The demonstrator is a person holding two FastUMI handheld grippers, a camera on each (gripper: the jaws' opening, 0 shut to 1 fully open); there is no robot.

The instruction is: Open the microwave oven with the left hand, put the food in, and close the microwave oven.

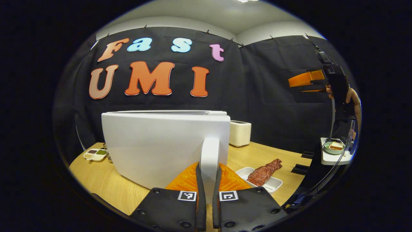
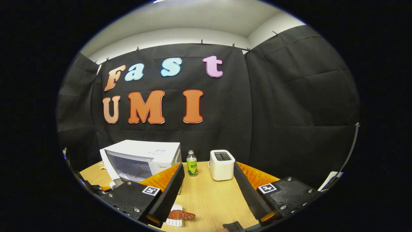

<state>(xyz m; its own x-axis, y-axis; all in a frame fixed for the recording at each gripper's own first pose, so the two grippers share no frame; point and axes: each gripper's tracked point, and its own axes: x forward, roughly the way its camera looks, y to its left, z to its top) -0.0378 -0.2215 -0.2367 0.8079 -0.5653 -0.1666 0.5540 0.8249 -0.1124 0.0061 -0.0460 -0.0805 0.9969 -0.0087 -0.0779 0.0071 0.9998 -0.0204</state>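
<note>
Left gripper view first: the left gripper [image 1: 208, 180] is seen clamped on the white vertical door handle [image 1: 210, 154] of the microwave oven [image 1: 161, 145], both fingers pressed against its sides. The white door [image 1: 154, 141] is swung partway out, its broad face turned to the camera. Just right of the handle, a white tray [image 1: 273, 184] is set on the wooden table [image 1: 96, 183], and on it a reddish-brown piece of meat [image 1: 265, 172] is laid, one end propped past the rim. A white toaster [image 1: 239, 133] is stood farther back. At the table's left end a small divided dish [image 1: 95, 154] of condiments is seen. High at the right, the right gripper [image 1: 305, 79] is held up in a hand [image 1: 349, 96], orange fingers pointing left; below it a small bowl [image 1: 334, 147] sits on a white side shelf [image 1: 331, 158].

Over in the right gripper view, the right gripper [image 2: 209, 190] is held wide apart, nothing between its fingers. Beyond it the microwave oven [image 2: 145, 158] is seen with its door [image 2: 111, 169] ajar, a green-labelled bottle [image 2: 191, 163] just beside it, and the toaster [image 2: 221, 165] near that. The meat [image 2: 181, 215] on its tray [image 2: 173, 221] is seen low down, near the gripper's left finger.
</note>
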